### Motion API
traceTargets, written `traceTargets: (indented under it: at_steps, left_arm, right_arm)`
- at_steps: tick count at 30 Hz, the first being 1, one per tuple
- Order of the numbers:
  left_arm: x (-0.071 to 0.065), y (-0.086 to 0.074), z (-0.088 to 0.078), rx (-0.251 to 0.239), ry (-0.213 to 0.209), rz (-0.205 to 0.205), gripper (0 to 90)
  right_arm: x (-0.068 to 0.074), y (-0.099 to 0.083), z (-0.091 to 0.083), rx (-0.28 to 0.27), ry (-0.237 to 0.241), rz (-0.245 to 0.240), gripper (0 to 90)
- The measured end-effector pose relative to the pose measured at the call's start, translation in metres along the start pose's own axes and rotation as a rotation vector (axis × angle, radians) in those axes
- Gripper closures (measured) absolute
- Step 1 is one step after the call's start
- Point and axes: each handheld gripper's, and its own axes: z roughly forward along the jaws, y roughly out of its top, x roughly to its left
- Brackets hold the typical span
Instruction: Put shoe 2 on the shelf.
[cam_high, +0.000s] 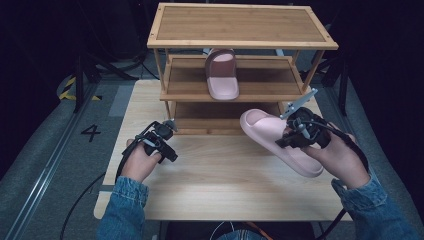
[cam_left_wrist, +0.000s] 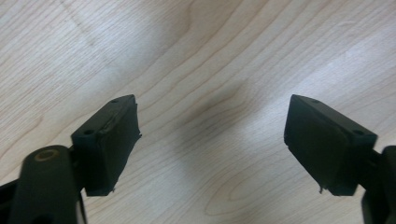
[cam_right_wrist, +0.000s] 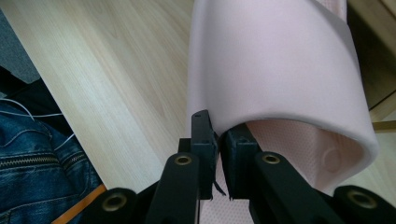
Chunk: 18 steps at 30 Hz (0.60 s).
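A pink slipper (cam_high: 280, 140) hangs above the right part of the table, toe toward the shelf, with my right gripper (cam_high: 291, 135) shut on the edge of its strap. In the right gripper view the jaws pinch the strap's rim (cam_right_wrist: 212, 135) and the slipper (cam_right_wrist: 275, 65) fills the upper right. A second pink slipper (cam_high: 222, 75) lies on the middle shelf of the wooden rack (cam_high: 240, 40). My left gripper (cam_high: 167, 145) rests low over the table at the left, jaws wide open (cam_left_wrist: 212, 140) with only bare wood between them.
The wooden rack's three shelves stand at the table's (cam_high: 220, 190) far edge; its top shelf and bottom shelf hold nothing. Cables trail from both grippers. Denim sleeves (cam_high: 125, 210) come in from the bottom. Dark floor with tape marks lies to the left.
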Motion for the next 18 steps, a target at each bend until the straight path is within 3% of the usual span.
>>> traceTargets:
  at_steps: [3,7,10,18]
  left_arm:
    - [0.001,-0.002,-0.001,-0.008,0.006,-0.009,17.4]
    - [-0.001,-0.004,0.000,0.011,-0.054,0.069,17.2]
    - [-0.002,-0.004,0.002,0.021,-0.031,0.071,17.6]
    - [0.001,-0.004,0.003,0.030,-0.030,0.040,17.5]
  right_arm:
    - [-0.002,0.005,-0.006,-0.007,0.002,-0.001,84.5]
    - [-0.008,0.015,-0.016,-0.015,-0.019,-0.007,84.4]
    - [-0.010,0.020,-0.023,-0.020,-0.028,-0.006,84.4]
    - [-0.023,0.034,-0.036,-0.031,-0.068,0.011,84.4]
